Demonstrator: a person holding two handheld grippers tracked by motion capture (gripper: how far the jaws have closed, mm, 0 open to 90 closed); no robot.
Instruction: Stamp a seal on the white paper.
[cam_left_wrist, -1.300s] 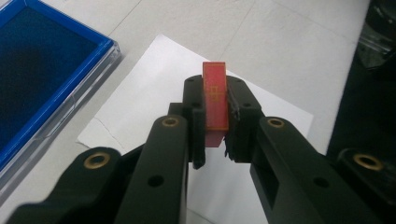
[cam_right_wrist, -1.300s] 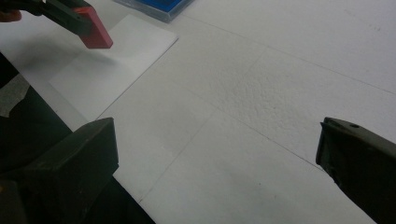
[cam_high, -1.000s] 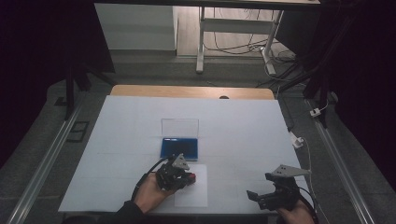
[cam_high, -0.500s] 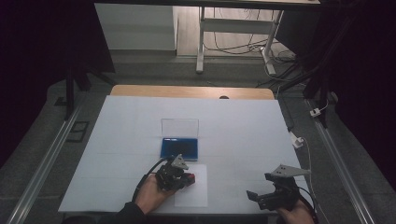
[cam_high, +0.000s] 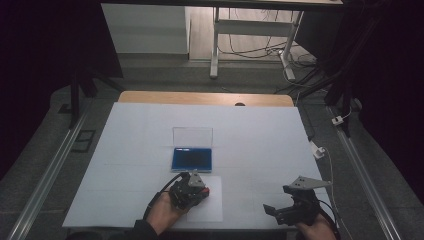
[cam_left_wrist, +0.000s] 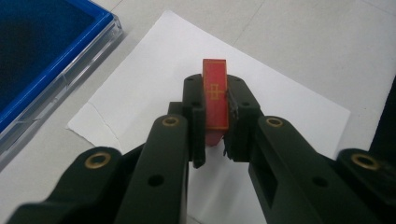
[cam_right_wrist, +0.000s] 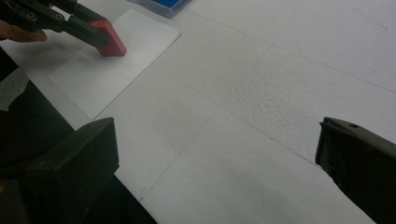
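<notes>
Nothing has moved since earlier. Left gripper (cam_left_wrist: 215, 135) stays clamped on red stamp (cam_left_wrist: 215, 100) over paper sheet (cam_left_wrist: 280, 93), beside blue case (cam_high: 192, 159). Right gripper (cam_right_wrist: 215, 158) jaws wide apart, holding nothing.

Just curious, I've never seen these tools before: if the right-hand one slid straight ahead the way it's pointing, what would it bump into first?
Probably nothing: ahead of the open right gripper lies bare white table. The paper sheet sits off to one side.

- A wooden board (cam_high: 205, 98) is seen at the table's far edge.
- A white cable plug (cam_high: 318, 150) is laid at the right edge.
- A desk frame (cam_high: 250, 30) is set beyond.
</notes>
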